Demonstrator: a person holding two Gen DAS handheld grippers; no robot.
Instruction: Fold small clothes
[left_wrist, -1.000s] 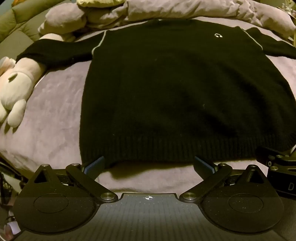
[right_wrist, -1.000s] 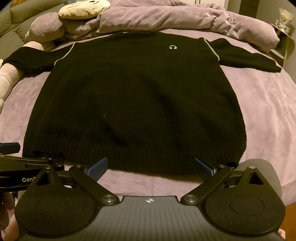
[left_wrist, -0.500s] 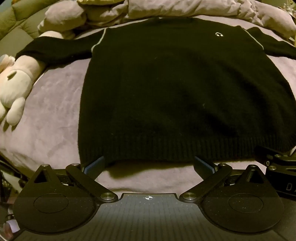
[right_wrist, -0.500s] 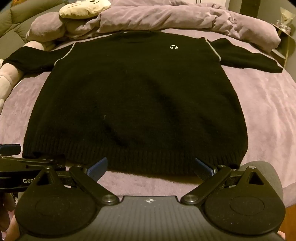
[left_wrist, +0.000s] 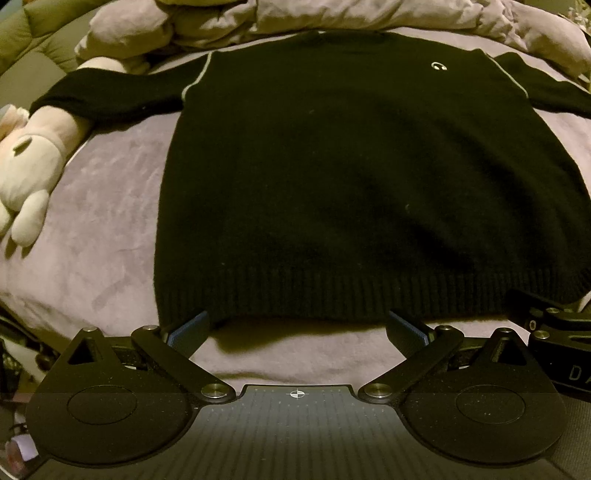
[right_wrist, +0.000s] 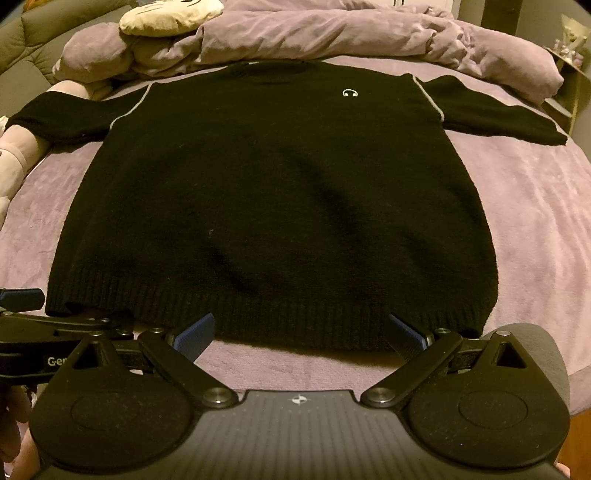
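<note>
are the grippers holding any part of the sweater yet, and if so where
Nothing is held. Both the left gripper and the right gripper are open, just short of the ribbed hem of the black sweater, which lies flat on the bed.

pretty clearly someone's bedroom at home. everything sits on a bed (right_wrist: 535, 221) with a soft purple cover, a rumpled purple duvet (right_wrist: 332, 33) bunched up at the far end, a cream plush pillow (right_wrist: 170, 16) on top of it, and a pale stuffed toy (left_wrist: 29, 173) lying along the left edge. dim warm lighting, no work gear around.
</note>
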